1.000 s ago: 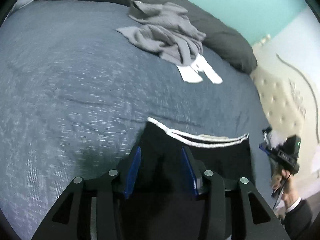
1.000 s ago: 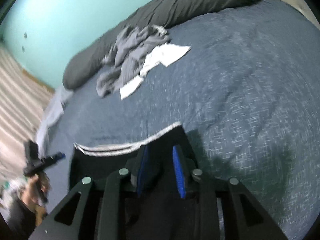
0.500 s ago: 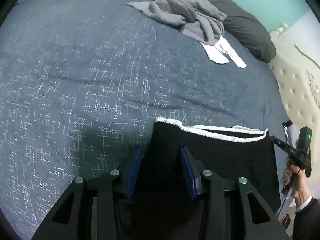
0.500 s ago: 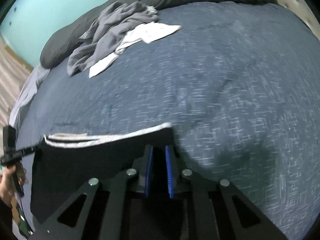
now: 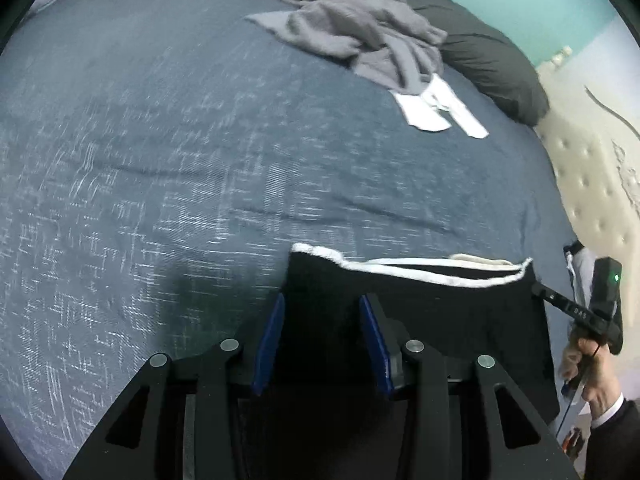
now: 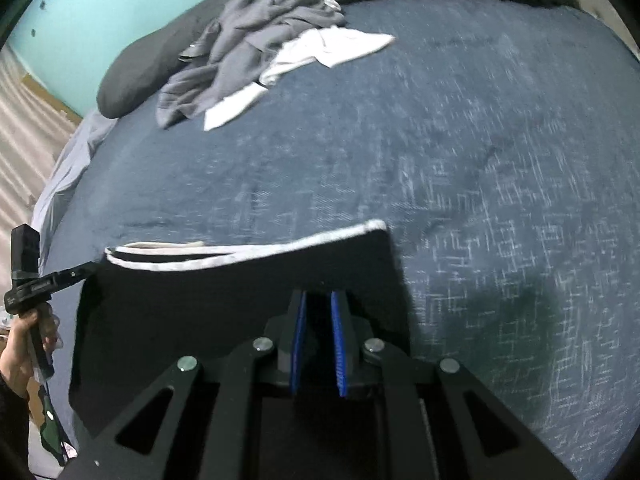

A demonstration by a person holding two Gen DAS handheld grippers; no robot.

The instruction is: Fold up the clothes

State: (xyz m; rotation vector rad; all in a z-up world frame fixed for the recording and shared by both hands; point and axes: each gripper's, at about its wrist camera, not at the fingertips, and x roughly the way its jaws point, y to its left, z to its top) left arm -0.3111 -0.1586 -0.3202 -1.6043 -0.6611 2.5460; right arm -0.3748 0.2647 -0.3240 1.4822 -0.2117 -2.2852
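Two grippers hold the black cloth (image 6: 224, 300) on the near bed (image 5: 160, 160). The right gripper (image 6: 318, 320) has just been closing and pinches it; the left gripper (image 5: 322, 328) is half open around it. That looser corner could slip out, and the fold would go crooked.

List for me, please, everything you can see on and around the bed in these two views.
black garment: one, black with a white edge, at the near side of the bed, between both grippers.
grey clothes: one crumpled heap, grey, at the far side of the bed.
white garment: one, white, partly under the grey heap.
bedspread: one, dark blue, covering the bed.
pillow: one, dark grey, behind the heap.
headboard: one, cream, tufted, at the bed's end.
wall: turquoise, beyond the bed.
left gripper: black with blue pads, jaws apart around the black garment.
right gripper: black with blue pads, nearly shut on the black garment.
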